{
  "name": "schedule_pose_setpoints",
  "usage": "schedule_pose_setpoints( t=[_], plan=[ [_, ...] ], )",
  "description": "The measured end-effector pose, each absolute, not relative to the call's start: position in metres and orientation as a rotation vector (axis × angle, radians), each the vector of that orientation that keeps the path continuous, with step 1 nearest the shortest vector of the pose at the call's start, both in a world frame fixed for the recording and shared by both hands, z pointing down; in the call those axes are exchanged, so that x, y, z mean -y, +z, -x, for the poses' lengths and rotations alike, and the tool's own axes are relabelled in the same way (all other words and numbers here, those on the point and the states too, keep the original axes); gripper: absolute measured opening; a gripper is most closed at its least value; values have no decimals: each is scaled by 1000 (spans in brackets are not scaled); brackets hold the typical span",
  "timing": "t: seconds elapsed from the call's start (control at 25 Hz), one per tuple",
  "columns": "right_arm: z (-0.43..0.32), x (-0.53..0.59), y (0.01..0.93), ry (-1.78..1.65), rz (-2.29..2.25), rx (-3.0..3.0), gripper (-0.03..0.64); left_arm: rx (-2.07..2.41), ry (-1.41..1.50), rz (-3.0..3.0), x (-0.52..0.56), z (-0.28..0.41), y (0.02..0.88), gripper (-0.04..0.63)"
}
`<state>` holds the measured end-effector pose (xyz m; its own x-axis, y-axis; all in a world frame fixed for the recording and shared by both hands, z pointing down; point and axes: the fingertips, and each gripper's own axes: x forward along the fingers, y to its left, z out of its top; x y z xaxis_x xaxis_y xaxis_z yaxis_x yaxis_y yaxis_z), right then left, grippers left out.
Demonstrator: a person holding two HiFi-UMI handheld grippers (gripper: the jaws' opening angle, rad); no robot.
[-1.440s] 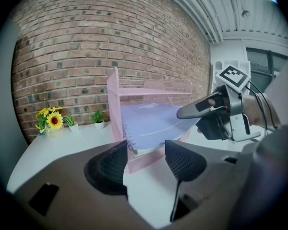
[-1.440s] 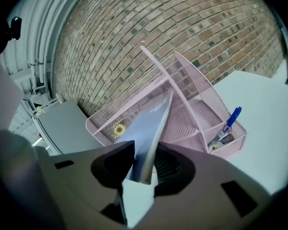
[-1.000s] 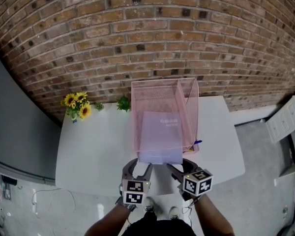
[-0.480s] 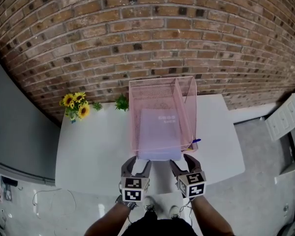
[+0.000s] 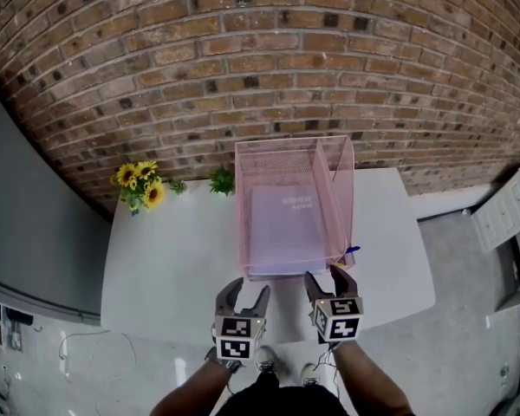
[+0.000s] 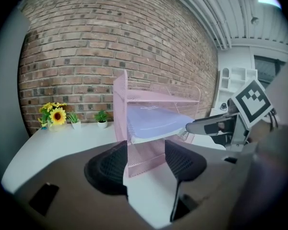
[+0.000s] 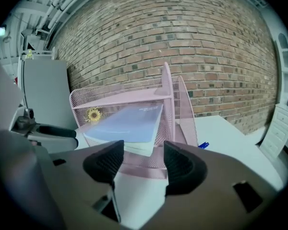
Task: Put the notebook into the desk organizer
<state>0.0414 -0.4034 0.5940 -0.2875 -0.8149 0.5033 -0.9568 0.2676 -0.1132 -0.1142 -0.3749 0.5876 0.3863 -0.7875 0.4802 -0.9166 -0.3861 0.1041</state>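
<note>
Both tools hung over the near edge of the white tabletop [image 5: 165, 250], low in the middle of the head view, and neither held anything. The left tool [image 5: 245, 289] had its jaws spread wide. In its own view only bare tabletop and the near corner of the pink mesh desk organizer [image 5: 243, 198] showed through the gap. The right tool [image 5: 329, 277], just beside it towards the right of the frame, was spread just as wide, with tabletop and the organizer's front rim beyond its jaws. Both stood short of the organizer without touching it.

The lavender-blue notebook [image 5: 282, 228] lay cover up inside the organizer, at the centre of the head view, on a mesh tier beneath the top shelf. Seen from the two tool views, its near edge stuck out a little past the organizer's front. Pale print showed on the far part of the cover, too small to read.

A blue pen [image 5: 350, 250] lay on the tabletop just beside the organizer's near right corner. Towards the upper left of the tabletop stood a bunch of sunflowers [image 5: 139, 185], and a small green potted plant [image 5: 219, 180] sat near the organizer's far left corner. A red-brown brick wall [image 5: 243, 59] filled the top of the frame. A grey panel [image 5: 26, 215] ran down the left edge, and a white cabinet [image 5: 503, 215] stood on the floor at the right edge.
</note>
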Motion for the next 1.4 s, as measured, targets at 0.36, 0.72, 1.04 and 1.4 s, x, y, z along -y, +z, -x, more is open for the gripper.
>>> schedule_pose_setpoints(
  t=[0.36, 0.72, 1.04, 1.4],
  plan=[
    [-43, 414, 594, 586, -1702, 2115, 282, 1465, 491, -2316, 370, 111, 582, 242],
    [-42, 412, 589, 586, -1705, 2135, 285, 1457, 483, -2325, 363, 108, 578, 242],
    [-41, 389, 569, 564, -1597, 2280, 225, 1516, 456, -2342, 345, 100, 554, 228],
    [-45, 329, 516, 425, -1332, 2595, 3, 1723, 347, -2249, 290, 91, 516, 14]
  ],
)
